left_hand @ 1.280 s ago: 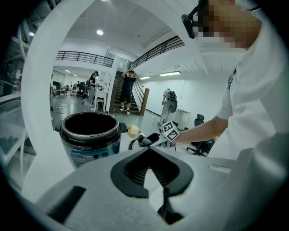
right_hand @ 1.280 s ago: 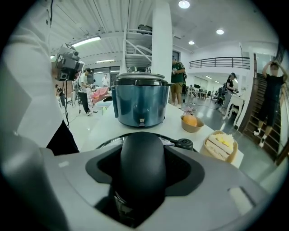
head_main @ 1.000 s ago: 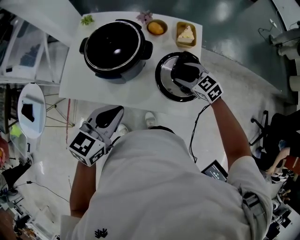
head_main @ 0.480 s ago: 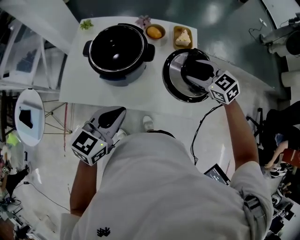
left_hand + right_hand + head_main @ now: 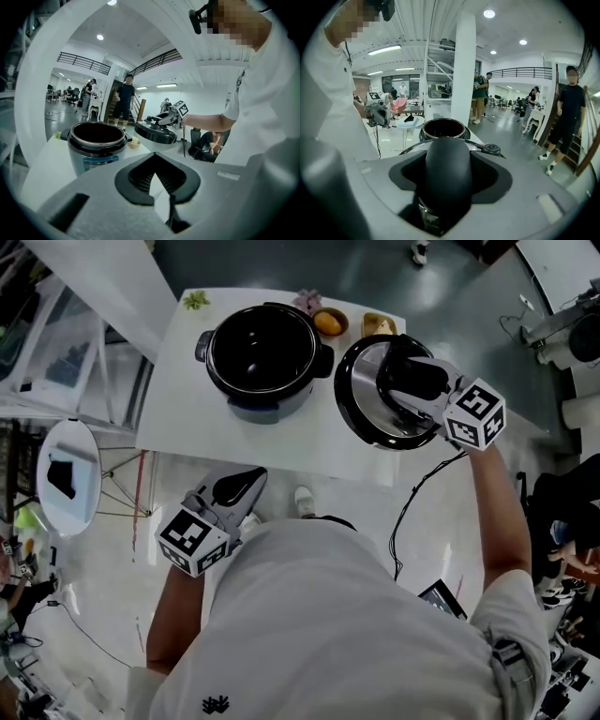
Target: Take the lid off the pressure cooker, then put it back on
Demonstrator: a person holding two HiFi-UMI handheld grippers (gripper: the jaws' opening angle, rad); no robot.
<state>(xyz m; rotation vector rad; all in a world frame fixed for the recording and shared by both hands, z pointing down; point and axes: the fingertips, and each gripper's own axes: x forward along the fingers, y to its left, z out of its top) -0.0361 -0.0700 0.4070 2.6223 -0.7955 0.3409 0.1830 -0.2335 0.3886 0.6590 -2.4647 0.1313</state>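
Note:
The black pressure cooker pot (image 5: 262, 357) stands open on the white table (image 5: 183, 423); it also shows in the left gripper view (image 5: 96, 140) and the right gripper view (image 5: 440, 127). My right gripper (image 5: 412, 381) is shut on the black handle (image 5: 443, 178) of the lid (image 5: 361, 390). It holds the lid in the air, right of the pot and tilted. The left gripper view shows the raised lid (image 5: 154, 132) beside the pot. My left gripper (image 5: 234, 488) hangs below the table's near edge, shut and empty (image 5: 154, 164).
At the table's far edge sit a bowl with an orange fruit (image 5: 328, 322), a dish with cake (image 5: 378, 326), a green sprig (image 5: 195, 301) and a pink flower (image 5: 307, 301). A round white side table (image 5: 70, 479) stands left. Several people stand in the hall behind.
My right gripper has lifted the lid off the table, and it now hangs higher, close to the pot's right side. The left gripper has shifted only slightly.

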